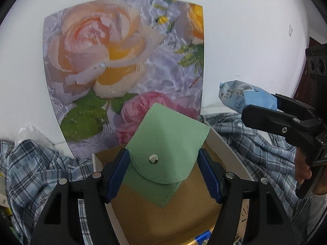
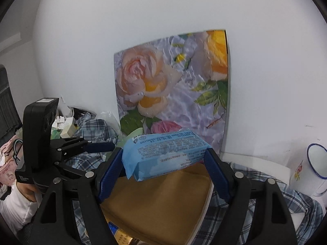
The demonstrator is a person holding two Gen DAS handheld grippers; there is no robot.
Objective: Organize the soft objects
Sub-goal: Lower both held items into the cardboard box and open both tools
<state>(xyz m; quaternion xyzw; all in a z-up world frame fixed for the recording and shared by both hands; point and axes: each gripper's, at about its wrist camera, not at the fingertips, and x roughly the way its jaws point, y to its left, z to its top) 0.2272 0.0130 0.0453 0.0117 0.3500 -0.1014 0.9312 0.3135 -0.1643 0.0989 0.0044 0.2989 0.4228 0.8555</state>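
A white wall [image 2: 143, 30] fills the background of both views, and a large glossy floral panel printed with peach, yellow and pink roses [image 1: 122, 65] leans upright against it. Below it, a rumpled blue-and-white plaid cloth [image 1: 36, 169] spreads across the surface, which it hides almost entirely, on both sides of a shallow white-walled cardboard box with a brown floor [image 2: 163, 200]. A white enamel mug with a blue rim and a small flower print [image 2: 308, 169] stands on the right in the right wrist view, just beside the cloth.

The right tool [image 2: 165, 163] is clenched on a soft light-blue plastic pack of wipes printed with small text [image 2: 163, 153]; its blue pads press the pack's two ends and hold it in the air above the box's brown floor, in front of the panel's lower edge. The left tool [image 1: 163, 173] grasps a mint-green stitched fabric pouch with a round silver snap on its flap [image 1: 165, 149]; the pouch is tilted, its sides pinched between the blue pads, and it hangs over the same box. In the left wrist view the right tool sits to the right with the blue pack protruding from its tip.

A person's white sleeve [image 2: 16, 206] shows behind the left tool.
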